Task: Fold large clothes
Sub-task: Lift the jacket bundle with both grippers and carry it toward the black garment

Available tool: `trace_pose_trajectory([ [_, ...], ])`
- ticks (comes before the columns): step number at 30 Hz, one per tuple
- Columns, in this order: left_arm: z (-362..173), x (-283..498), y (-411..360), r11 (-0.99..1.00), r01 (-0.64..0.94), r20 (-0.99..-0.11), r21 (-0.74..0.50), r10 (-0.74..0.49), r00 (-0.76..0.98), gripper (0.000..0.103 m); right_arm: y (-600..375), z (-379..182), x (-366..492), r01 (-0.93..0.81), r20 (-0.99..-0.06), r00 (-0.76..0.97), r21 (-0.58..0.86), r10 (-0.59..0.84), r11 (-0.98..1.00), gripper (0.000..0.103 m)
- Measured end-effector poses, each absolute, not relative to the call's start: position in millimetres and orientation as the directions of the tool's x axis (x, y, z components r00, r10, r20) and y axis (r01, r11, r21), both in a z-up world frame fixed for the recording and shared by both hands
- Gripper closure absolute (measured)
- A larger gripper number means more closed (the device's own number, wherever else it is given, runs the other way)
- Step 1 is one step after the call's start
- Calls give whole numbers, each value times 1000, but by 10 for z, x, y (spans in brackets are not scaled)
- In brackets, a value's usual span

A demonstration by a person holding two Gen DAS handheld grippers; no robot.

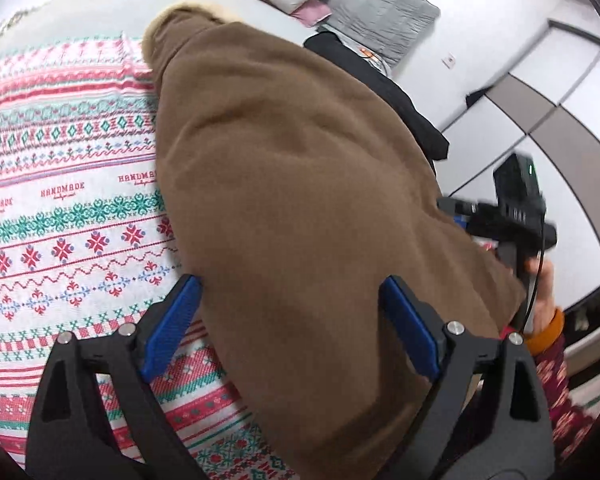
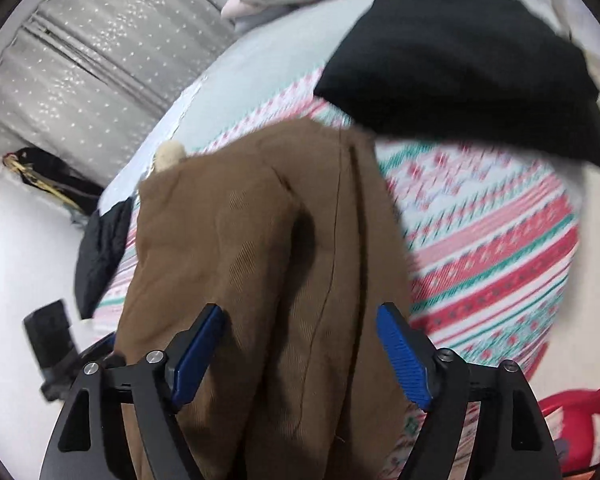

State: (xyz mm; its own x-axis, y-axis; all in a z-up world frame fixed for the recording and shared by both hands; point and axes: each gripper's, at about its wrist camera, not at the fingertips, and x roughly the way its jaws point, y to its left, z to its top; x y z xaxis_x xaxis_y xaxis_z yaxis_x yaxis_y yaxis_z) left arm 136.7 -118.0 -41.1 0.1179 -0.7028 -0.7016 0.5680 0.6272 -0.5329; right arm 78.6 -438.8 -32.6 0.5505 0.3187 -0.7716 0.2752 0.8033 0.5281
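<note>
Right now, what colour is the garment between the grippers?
Brown garment with a cream fleecy collar; clearest in the left wrist view.

A plain brown coat (image 1: 300,208) lies between blue fingers (image 1: 172,328), on a bedspread (image 1: 60,200) striped red, green and white.

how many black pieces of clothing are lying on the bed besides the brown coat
2. A large black garment lies on the patterned bedspread beyond the brown coat; a smaller black piece hangs over the bed's left edge. Others may be hidden under the coat.
</note>
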Motion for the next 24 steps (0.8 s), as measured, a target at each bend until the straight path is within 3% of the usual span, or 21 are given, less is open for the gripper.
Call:
trace_pose_trajectory([
  [6,-576,1439,-1298,649,518,-710,-557,-696,109,3,-4548,-670,902,305,-722,550,642,420,703,15],
  [9,-731,1480,-1328,614,470,-677,-634,-734,46,1,-4596,-787,905,302,-694,551,684,463,665,11],
  [12,-992,1598,-1311,539,321,-589,-778,-804,-77,0,-4624,-870,917,291,-660,559,723,503,626,9],
  [18,-980,1582,-1330,528,323,-576,-786,-814,-71,4,-4532,-949,1014,271,-650,548,734,527,623,8],
  [20,-920,1544,-1330,546,331,-590,-770,-806,-44,13,-4479,-942,1039,262,-658,541,724,523,638,13],
  [22,-814,1479,-1354,579,363,-619,-730,-785,7,23,-4391,-896,1052,243,-654,539,724,530,646,34],
  [24,-695,1371,-1363,598,404,-636,-692,-770,49,34,-4329,-831,1043,211,-659,547,705,516,677,45],
])
